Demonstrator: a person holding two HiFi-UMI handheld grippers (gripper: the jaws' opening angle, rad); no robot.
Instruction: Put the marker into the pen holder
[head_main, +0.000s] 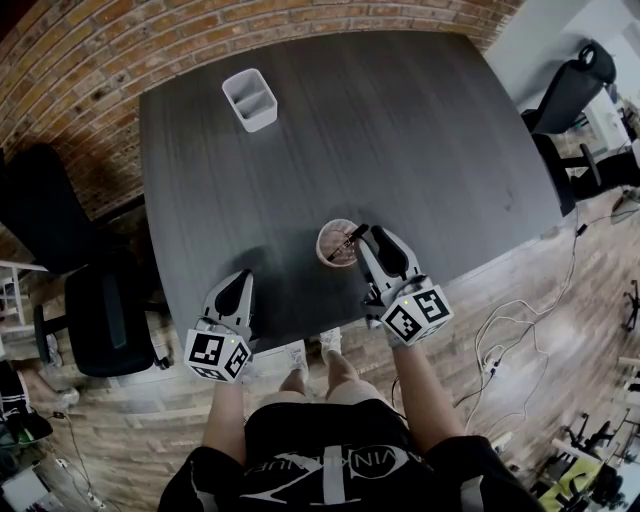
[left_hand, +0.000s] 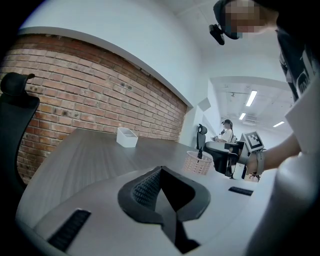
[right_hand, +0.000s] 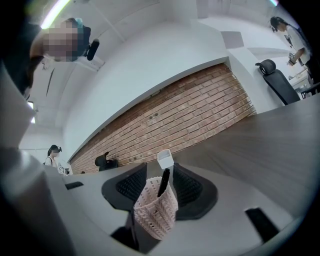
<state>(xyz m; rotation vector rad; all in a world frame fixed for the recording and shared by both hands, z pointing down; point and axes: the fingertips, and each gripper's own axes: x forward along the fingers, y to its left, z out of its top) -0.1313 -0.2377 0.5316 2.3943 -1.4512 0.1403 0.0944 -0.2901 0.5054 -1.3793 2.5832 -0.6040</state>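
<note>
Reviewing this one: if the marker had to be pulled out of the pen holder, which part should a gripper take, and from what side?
Take the marker by its upper end, coming down from above. Only that end sticks up past the rim of the pen holder; the mesh wall encloses the rest. The marker leans, so tilt to match.

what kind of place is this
Likely an office or lab workspace: a dark table beside a brick wall, a black office chair, and cables trailing over the wood floor.
</note>
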